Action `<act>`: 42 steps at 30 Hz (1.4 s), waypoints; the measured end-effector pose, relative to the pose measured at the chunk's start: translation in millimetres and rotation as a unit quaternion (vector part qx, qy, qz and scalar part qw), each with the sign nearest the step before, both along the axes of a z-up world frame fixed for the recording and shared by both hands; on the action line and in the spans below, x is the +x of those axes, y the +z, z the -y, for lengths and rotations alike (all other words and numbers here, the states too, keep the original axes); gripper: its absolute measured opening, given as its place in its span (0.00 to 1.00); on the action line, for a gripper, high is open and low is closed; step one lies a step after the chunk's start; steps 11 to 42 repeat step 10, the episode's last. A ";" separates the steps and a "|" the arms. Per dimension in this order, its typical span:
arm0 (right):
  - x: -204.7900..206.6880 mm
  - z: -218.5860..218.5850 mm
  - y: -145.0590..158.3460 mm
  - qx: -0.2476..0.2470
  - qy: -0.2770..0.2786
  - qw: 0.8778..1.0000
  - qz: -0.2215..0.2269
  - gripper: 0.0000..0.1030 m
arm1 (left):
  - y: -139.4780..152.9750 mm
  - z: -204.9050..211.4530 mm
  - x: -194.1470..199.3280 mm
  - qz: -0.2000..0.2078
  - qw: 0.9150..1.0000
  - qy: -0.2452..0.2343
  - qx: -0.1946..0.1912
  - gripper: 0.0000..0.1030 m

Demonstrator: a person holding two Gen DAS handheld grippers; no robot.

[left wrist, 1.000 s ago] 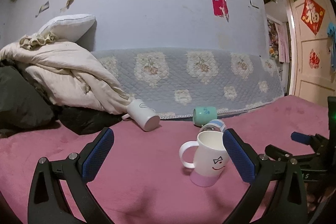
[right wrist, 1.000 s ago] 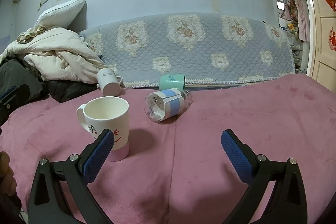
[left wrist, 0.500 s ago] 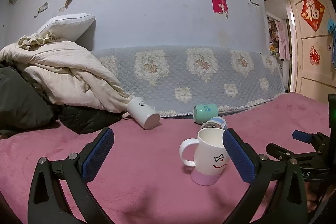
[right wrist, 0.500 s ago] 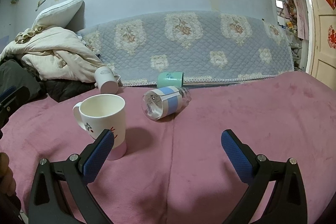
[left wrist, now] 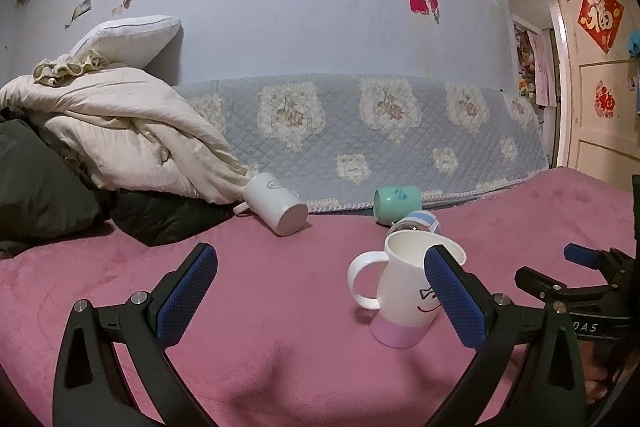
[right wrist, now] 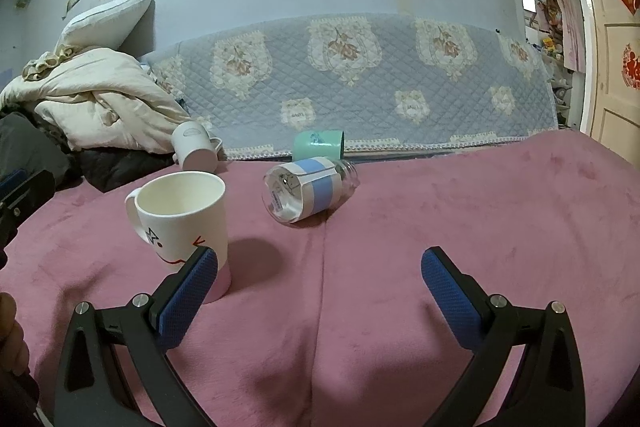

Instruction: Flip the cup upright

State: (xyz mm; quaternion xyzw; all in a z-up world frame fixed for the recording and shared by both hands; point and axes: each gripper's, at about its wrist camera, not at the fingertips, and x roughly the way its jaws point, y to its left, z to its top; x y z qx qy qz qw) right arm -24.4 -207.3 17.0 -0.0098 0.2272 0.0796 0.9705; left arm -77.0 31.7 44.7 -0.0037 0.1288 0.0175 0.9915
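A white mug with a smiley face and pink base (left wrist: 404,291) (right wrist: 182,223) stands upright on the pink blanket. A glass jar with a blue and white label (right wrist: 308,193) (left wrist: 418,221) lies on its side behind it. A teal cup (left wrist: 397,203) (right wrist: 319,143) and a white mug (left wrist: 276,205) (right wrist: 194,147) lie on their sides near the quilted cover. My left gripper (left wrist: 320,291) is open and empty, its right finger in front of the smiley mug. My right gripper (right wrist: 318,291) is open and empty, just right of that mug.
A heap of cream bedding (left wrist: 120,139) and dark cloth (left wrist: 36,183) fills the left. A grey floral quilted cover (left wrist: 380,131) hangs along the back wall. A door (left wrist: 600,67) stands at the right. The right gripper shows in the left wrist view (left wrist: 580,279).
Both grippers have shifted slightly; the smiley mug sits a little closer and more to the left in the right wrist view. The cups have not moved.
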 end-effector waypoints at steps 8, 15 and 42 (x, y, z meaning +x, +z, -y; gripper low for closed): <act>4.9 -0.6 -2.6 -0.003 0.002 1.000 0.000 1.00 | -8.2 -2.1 8.9 -0.014 1.000 0.002 0.000 1.00; 6.2 -1.1 -3.4 -0.003 0.002 1.000 0.000 1.00 | -9.4 -2.3 9.8 -0.014 1.000 0.002 0.001 1.00; 6.2 -1.1 -3.4 -0.003 0.002 1.000 0.000 1.00 | -9.4 -2.3 9.8 -0.014 1.000 0.002 0.001 1.00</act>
